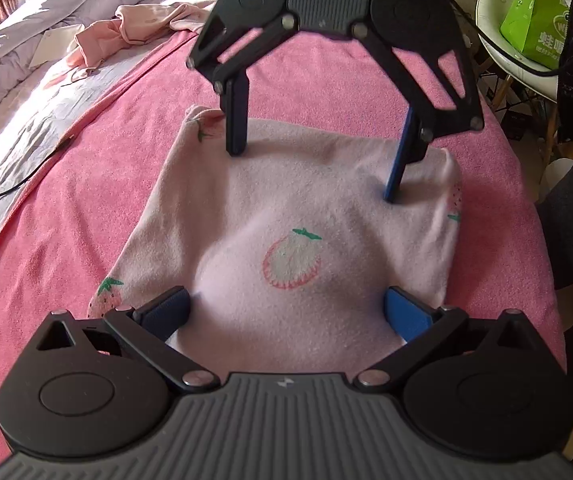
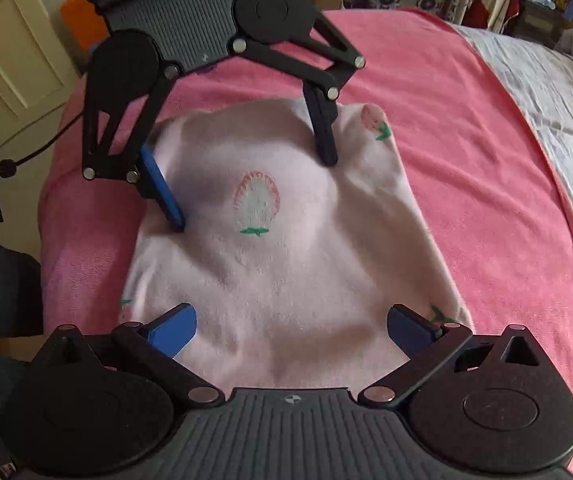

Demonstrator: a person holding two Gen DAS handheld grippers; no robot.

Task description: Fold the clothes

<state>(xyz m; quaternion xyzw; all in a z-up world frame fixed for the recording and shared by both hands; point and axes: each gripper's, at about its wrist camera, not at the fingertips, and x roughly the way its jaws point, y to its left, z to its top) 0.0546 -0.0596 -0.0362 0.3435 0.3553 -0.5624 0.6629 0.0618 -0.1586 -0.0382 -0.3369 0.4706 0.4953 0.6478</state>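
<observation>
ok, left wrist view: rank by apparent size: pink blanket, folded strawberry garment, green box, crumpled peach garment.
1. pink blanket
2. folded strawberry garment
3/4. crumpled peach garment and green box: look alike in size, both far from the camera near the frame edge, so not ranked.

Folded garment [image 1: 286, 216]: pale pink cloth, soft fleecy nap, matt, with printed strawberry motifs. Pink blanket [image 1: 86, 184] under the garment: terry-like cloth, coarse pile, matt. Left hand-held gripper [image 1: 286, 314]: black matt plastic linkage, bright metal pivot pins, ribbed grey housing, blue textured pads [image 1: 406, 316]. Right hand-held gripper [image 2: 291, 326]: same materials and finish. Green box [image 1: 534, 16], beyond the garment: printed card, slight sheen.
</observation>
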